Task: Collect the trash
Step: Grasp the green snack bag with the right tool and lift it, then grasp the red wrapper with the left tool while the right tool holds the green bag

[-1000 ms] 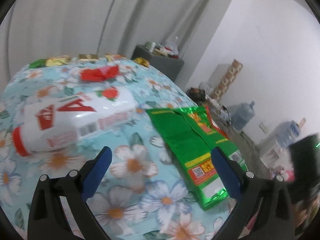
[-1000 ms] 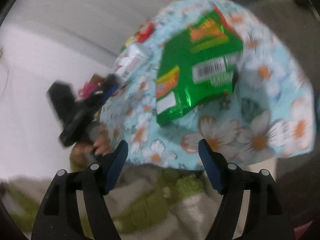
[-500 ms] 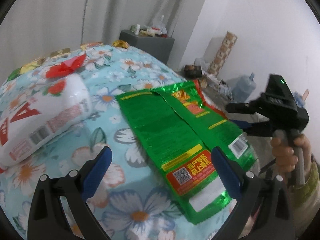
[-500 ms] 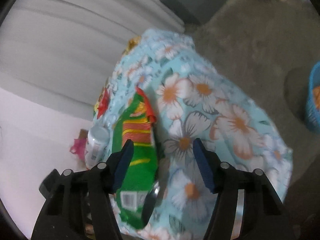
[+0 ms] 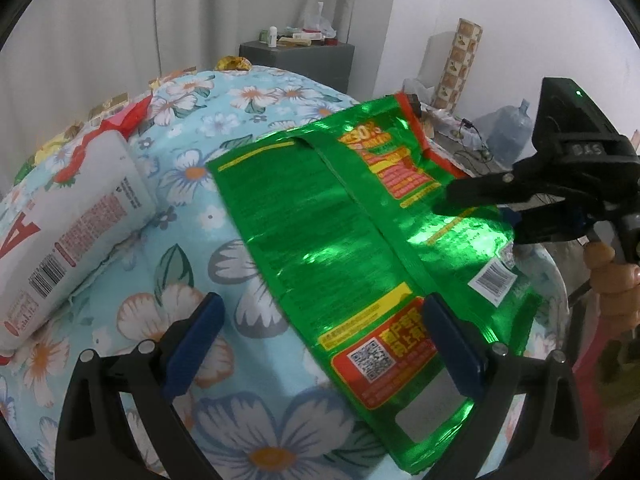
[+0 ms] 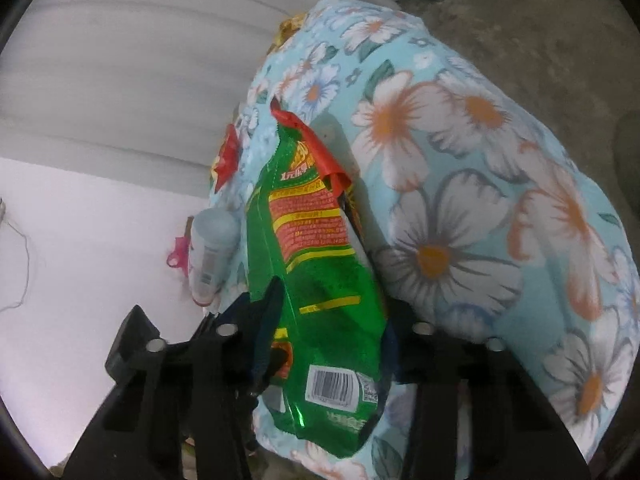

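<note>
Green snack bag (image 5: 360,248) lies flat on the flowered tablecloth (image 5: 248,96), print side down, seam up, barcode near its right edge, red QR patch at the near end. Right gripper (image 6: 326,344) has come in at the bag's right edge: from the right wrist view the bag (image 6: 320,280) sits between its two fingers, which are closed in against it from both sides, so it looks pinched. From the left wrist view the right gripper (image 5: 480,208) reaches over the bag's right side, one black finger above the foil, the blue pad of the other at the edge; the person's hand (image 5: 608,268) is on its handle.

Left gripper (image 5: 320,344) hovers over the near end of the bag, wide open, holding nothing; its right blue pad (image 5: 452,348) is over the bag's red patch, its left pad (image 5: 192,344) over bare cloth.

White bottle (image 5: 60,232) with red print lies on its side left of the bag, apart from it. Red wrapper (image 5: 128,118) behind the bottle, gold wrapper (image 5: 233,65) at the far table edge. Beyond: grey cabinet (image 5: 300,60) with small items on top, water jug (image 5: 508,124) on the floor, white curtain (image 5: 120,20).
</note>
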The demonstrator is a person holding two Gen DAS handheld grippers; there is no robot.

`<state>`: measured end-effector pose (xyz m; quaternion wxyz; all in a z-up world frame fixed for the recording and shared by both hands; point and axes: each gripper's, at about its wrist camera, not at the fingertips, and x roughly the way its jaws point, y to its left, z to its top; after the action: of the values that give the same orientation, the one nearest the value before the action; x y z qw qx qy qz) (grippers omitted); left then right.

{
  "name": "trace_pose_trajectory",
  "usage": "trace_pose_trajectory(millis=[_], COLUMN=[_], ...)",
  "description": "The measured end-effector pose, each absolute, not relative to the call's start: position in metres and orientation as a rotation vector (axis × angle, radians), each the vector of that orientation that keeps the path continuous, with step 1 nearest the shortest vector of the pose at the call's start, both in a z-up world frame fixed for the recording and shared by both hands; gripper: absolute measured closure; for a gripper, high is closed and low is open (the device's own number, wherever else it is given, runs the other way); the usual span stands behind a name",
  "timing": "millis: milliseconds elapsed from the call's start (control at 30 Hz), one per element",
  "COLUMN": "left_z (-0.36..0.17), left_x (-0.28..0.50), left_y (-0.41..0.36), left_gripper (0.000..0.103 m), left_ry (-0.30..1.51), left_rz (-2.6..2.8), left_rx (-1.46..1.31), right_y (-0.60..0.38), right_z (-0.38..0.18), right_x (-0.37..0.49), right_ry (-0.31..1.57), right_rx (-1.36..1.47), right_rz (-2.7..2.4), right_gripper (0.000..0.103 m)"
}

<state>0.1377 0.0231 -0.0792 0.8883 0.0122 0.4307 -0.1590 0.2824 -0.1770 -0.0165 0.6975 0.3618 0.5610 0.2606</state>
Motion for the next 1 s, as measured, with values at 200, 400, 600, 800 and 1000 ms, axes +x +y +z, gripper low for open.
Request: trace_pose_trajectory(millis=[200,400,600,800,1000], left_z=[-0.056,0.011,0.039,-0.014,-0.051], left_x=[0.134,0.150,0.225,0.313,0.350], left_y=[0.034,0.082,0.167,0.237,0.263], left_gripper=[0.006,0.006,0.006,0.013,0.017], left_ry=[0.856,0.706,0.777,1.077,1.159], left_rz=[-0.339,-0.280,-0.242,-0.217,-0.043], left_rx=[0.040,0.035,-0.164,-0.578,-0.646], right_y=[-0.169,-0.181,-0.186,-0.191,-0.193], right_z=[-0.021,-0.017,-0.022,-0.028,-0.034], right_x=[0.281,0.272,0.273,0.274,0.277], right_ry=[1.238,1.206,1.192,1.195,1.200], right_rx=[0.796,0.787,0.808,0.836,0.852], right_rz=[0.584,0.572,0.575,0.584,0.589], right_gripper=[0.094,0.096,0.097,0.097,0.097])
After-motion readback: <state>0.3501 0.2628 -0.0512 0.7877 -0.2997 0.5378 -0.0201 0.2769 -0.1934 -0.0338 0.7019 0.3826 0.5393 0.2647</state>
